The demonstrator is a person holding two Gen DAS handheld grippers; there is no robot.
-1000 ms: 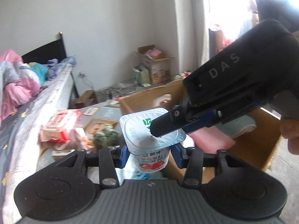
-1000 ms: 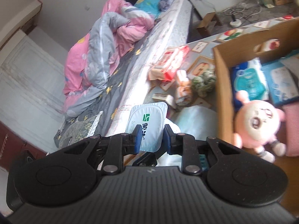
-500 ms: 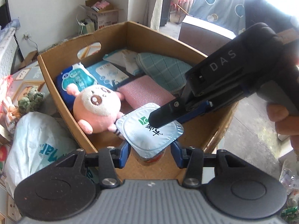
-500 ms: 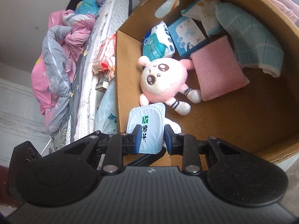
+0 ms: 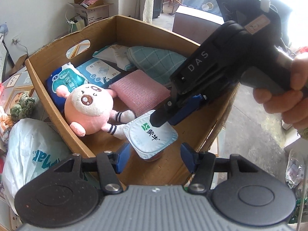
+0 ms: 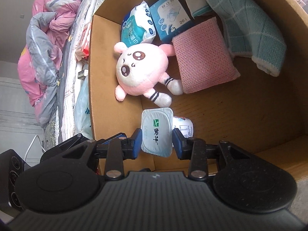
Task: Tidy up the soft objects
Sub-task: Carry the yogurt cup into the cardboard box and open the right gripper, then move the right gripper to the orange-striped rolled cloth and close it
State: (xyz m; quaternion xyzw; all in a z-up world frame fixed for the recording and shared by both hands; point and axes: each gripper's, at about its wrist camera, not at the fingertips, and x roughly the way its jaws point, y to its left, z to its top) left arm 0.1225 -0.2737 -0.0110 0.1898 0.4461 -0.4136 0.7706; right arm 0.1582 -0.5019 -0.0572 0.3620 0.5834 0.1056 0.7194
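Note:
A yogurt cup (image 5: 152,136) with a pale foil lid sits low inside the cardboard box (image 5: 50,104), beside the pink plush toy (image 5: 88,107). My left gripper (image 5: 153,157) is open, its blue pads well apart on either side of the cup. My right gripper (image 6: 156,141) is open too, its pads spread a little wider than the cup's lid (image 6: 156,132). In the left wrist view the right gripper's fingertips (image 5: 159,119) rest over the lid's far edge. Whether the cup stands on the box floor is hidden.
The box also holds a pink sponge cloth (image 6: 204,57), a teal checked cloth (image 6: 248,23), wet-wipe packs (image 6: 137,25) and a plaster box (image 6: 169,17). A white plastic bag (image 5: 32,154) lies left of the box. A bed with pink bedding (image 6: 44,42) runs alongside.
Both grippers carried the cup from over the bedside clutter down into the box. Both have opened since half a second ago, letting go of the cup.

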